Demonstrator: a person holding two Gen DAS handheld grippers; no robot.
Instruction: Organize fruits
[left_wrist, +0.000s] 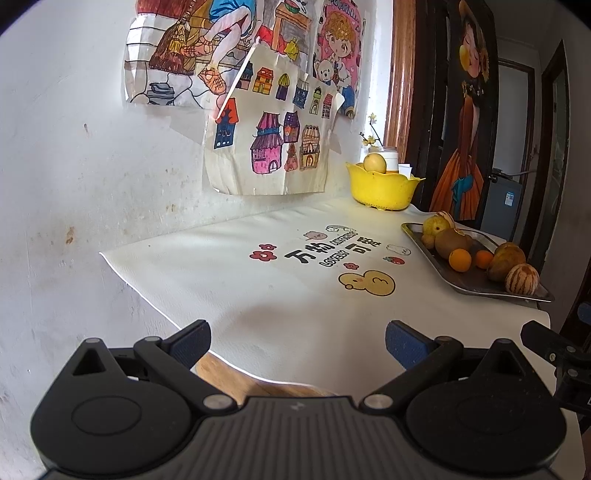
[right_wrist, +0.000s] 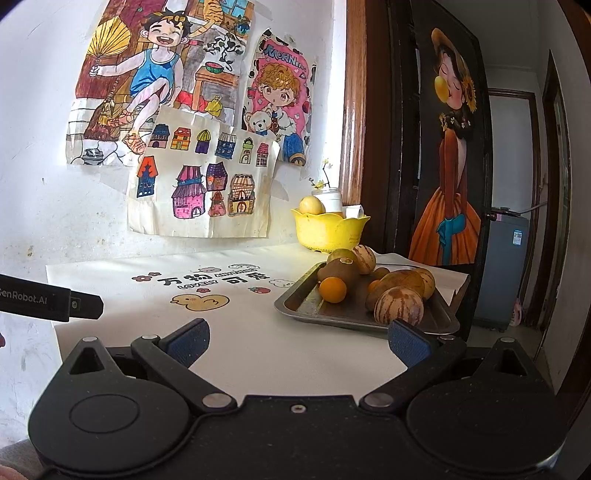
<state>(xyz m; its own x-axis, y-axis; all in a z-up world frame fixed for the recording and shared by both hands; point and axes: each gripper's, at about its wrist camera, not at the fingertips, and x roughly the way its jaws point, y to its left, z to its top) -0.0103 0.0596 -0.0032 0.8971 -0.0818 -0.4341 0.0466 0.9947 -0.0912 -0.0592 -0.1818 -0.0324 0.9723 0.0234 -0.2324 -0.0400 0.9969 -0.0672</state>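
While both sets of blue-padded jaws stand spread and empty, the left gripper (left_wrist: 297, 341) and right gripper (right_wrist: 298, 341) hover over the white printed tablecloth (left_wrist: 229, 280). Just ahead of the right gripper's right finger lies the rectangular metal tray (right_wrist: 295, 301) of mixed fruits: an orange (right_wrist: 332, 290), a brown kiwi (right_wrist: 338, 271) and a striped melon (right_wrist: 399, 306). Farther ahead, by the wall, stands the yellow petal-rimmed plastic bowl (right_wrist: 327, 230) holding one pale round fruit (right_wrist: 311, 205).

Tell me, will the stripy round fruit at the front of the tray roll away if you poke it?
Probably: the striped fruit looks round and smooth, so a nudge may roll it. The metal tray has a raised rim that would likely stop it. Neighbouring fruit crowd it behind.
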